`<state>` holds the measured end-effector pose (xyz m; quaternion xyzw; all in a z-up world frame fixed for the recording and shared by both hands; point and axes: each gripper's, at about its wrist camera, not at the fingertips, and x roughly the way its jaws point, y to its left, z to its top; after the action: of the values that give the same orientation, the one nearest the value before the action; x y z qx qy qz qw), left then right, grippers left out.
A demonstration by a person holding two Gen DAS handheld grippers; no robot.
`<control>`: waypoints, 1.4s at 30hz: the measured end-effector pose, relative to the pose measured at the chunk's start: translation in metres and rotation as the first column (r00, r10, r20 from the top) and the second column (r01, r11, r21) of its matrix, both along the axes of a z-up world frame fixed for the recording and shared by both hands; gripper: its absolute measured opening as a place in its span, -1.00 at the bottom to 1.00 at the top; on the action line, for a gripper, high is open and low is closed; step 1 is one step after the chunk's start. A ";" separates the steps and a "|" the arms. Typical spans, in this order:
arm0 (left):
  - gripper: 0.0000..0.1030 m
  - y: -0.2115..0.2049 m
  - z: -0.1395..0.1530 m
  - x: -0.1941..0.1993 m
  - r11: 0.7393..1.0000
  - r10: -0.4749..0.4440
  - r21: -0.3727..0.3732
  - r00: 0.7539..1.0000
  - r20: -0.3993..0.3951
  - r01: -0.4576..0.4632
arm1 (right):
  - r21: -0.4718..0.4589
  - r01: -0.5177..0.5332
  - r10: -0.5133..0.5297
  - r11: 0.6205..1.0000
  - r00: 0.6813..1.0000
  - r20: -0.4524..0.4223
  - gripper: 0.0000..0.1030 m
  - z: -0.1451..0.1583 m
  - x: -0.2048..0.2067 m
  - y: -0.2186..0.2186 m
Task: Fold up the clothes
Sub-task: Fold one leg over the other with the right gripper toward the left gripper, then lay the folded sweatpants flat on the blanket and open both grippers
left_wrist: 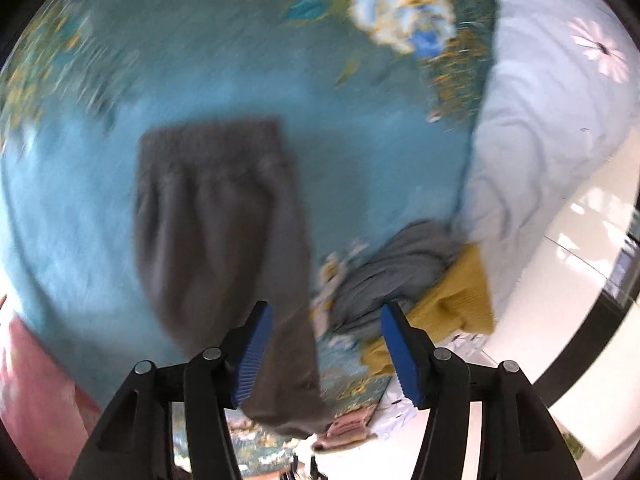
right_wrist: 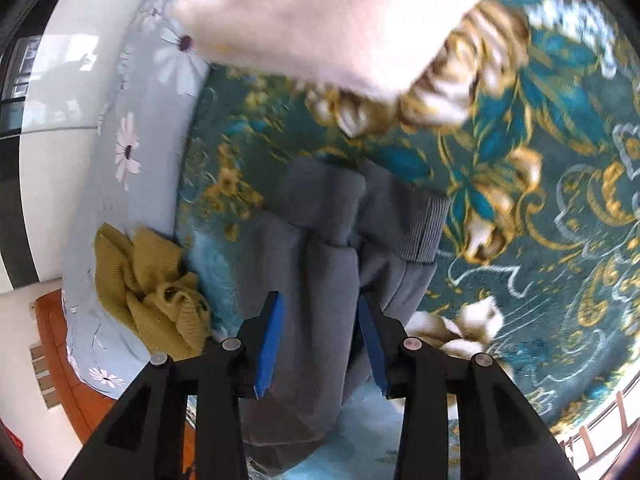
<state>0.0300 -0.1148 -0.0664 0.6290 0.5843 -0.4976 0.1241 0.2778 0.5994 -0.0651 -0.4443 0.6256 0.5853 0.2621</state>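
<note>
Trousers half-folded, pile still waiting

Grey trousers [right_wrist: 320, 280] are seen lying on the teal blanket [right_wrist: 520, 160], apparently doubled lengthwise, cuffs [right_wrist: 428, 228] far. Further folds are judged outstanding. Right gripper [right_wrist: 320, 336]: jaws part open, straddling the cloth, nothing clamped. Left gripper [left_wrist: 326, 352]: jaws wide, empty, above the trousers [left_wrist: 216, 220]. Mustard garment [left_wrist: 464, 296] and grey one [left_wrist: 400, 264] lie crumpled, unfolded, at right.

Teal floral blanket [right_wrist: 540, 152] beside a pale blue daisy-print quilt [left_wrist: 548, 128], white floor [left_wrist: 560, 340] beyond.
</note>
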 end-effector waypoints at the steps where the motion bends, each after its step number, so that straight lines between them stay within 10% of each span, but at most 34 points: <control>1: 0.17 0.005 0.000 0.006 1.000 -0.006 -0.003 1.000 0.021 0.006 | -0.005 0.003 -0.003 1.000 1.000 -0.006 -0.22 -0.008 -0.002 -0.001; 5: 0.17 0.028 0.013 0.017 0.997 -0.071 -0.035 0.996 0.061 0.073 | 0.024 -0.003 0.002 1.000 0.999 0.036 -0.22 -0.031 -0.017 0.003; 8: 0.17 0.039 0.026 0.012 0.991 -0.113 -0.067 0.993 0.045 0.115 | 0.003 -0.006 0.006 1.000 1.000 -0.002 -0.70 -0.042 -0.026 0.007; 15: 0.17 0.062 0.032 0.006 0.981 -0.170 -0.092 0.985 0.028 0.172 | 0.059 -0.029 0.038 0.998 0.987 -0.154 -0.82 -0.004 -0.010 0.010; 23: 0.17 0.078 0.029 0.022 0.973 -0.194 -0.113 0.977 0.089 0.203 | -0.082 0.060 -0.066 0.995 0.995 -0.077 -0.74 -0.061 0.040 0.020; 27: 0.17 0.080 0.033 0.027 0.971 -0.195 -0.124 0.977 0.091 0.206 | -0.029 -0.011 0.010 1.000 1.000 -0.024 -0.12 -0.059 0.039 0.020; 35: 0.18 0.079 0.039 0.042 0.969 -0.188 -0.141 0.977 0.101 0.201 | -0.119 0.039 -0.049 0.992 0.995 -0.083 0.28 -0.091 0.042 0.012; 40: 0.18 0.075 0.048 0.048 0.969 -0.176 -0.158 0.980 0.097 0.190 | -0.087 0.069 -0.076 0.994 0.994 -0.084 0.15 -0.092 0.040 0.007; 42: 0.17 0.075 0.053 0.049 0.969 -0.173 -0.162 0.981 0.088 0.186 | -0.100 0.111 -0.121 0.989 0.988 -0.098 -0.26 -0.091 0.041 0.003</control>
<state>0.0793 -0.0401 -0.0134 0.6841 0.4755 -0.5316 0.1528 0.3188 0.6027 -0.1564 -0.3879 0.6900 0.5614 0.2415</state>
